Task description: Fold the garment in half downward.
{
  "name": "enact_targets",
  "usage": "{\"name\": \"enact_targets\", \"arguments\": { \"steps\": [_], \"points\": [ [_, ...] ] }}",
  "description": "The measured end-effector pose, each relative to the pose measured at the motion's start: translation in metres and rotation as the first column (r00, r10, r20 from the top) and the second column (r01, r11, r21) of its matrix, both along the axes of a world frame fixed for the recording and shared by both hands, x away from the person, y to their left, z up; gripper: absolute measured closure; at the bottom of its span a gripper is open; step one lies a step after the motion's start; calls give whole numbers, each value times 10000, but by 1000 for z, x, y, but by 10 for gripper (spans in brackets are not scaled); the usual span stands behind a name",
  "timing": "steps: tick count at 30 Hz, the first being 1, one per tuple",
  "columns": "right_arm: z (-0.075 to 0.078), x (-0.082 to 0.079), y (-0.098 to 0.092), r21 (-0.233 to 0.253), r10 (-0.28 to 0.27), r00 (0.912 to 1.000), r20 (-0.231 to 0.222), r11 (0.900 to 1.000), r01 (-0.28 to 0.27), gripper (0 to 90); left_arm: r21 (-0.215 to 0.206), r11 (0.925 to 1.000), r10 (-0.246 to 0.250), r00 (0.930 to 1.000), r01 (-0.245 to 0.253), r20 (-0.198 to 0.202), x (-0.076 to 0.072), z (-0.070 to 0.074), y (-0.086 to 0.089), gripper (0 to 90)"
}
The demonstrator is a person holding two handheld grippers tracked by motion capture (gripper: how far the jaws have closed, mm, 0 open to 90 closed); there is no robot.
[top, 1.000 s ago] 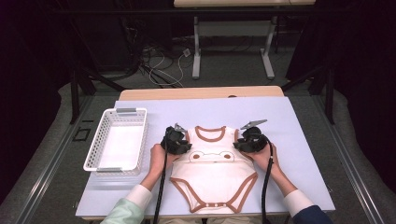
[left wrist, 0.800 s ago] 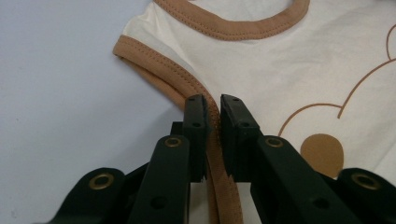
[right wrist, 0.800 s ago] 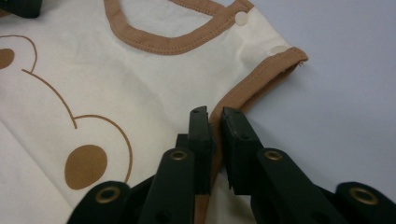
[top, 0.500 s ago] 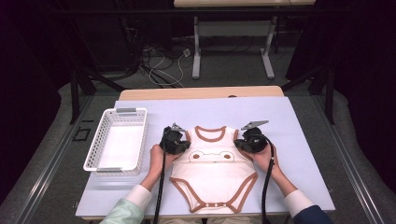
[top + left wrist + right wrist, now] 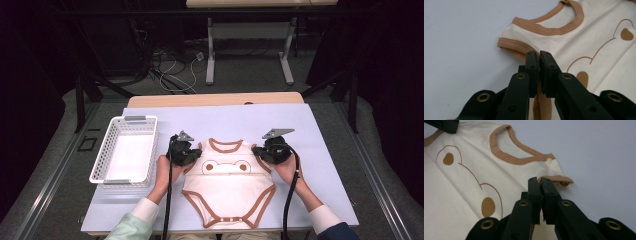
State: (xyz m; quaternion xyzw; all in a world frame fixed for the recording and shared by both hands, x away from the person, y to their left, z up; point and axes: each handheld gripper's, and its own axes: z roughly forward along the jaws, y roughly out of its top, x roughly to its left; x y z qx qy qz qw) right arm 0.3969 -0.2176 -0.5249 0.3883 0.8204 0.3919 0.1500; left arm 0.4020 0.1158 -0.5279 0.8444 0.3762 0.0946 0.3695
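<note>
Left gripper (image 5: 539, 53): clamped on the bodysuit's (image 5: 228, 186) brown-trimmed sleeve edge.
Right gripper (image 5: 539, 180): clamped on the opposite sleeve.
Bodysuit: flat on table (image 5: 280, 120) (bear face up).

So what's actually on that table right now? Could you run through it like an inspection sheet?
Surface: pale blue table, flat.
Job's things: cream baby bodysuit with brown trim, lying face up, bear print showing.
Clutter: white basket at the table's left, nothing seen inside.
Grippers: left gripper shut on the bodysuit's sleeve edge; right gripper shut on the opposite sleeve edge.
Cables: one black cable trails back from each gripper along the forearms.
Surroundings: dark floor, loose wires and another table's legs beyond.
</note>
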Motion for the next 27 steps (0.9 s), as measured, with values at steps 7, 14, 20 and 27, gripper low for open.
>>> {"name": "enact_targets", "arguments": {
  "steps": [7,14,20,27],
  "points": [
    [7,-10,-1,-50,168,9999,18,9998,-168,868,2,9999,-167,9998,167,81,-10,4,2,849],
    [14,-25,-1,-186,438,9990,112,9989,-435,867,189,9991,-390,9987,384,327,-20,10,1,849],
    [11,-34,1,-572,648,9979,-79,9962,-651,867,510,9968,-630,9979,622,160,-29,10,-1,847],
    [8,-43,3,-868,954,9946,-402,9913,-986,865,888,9911,-992,9951,993,-56,-41,8,-1,843]
  ]
}}
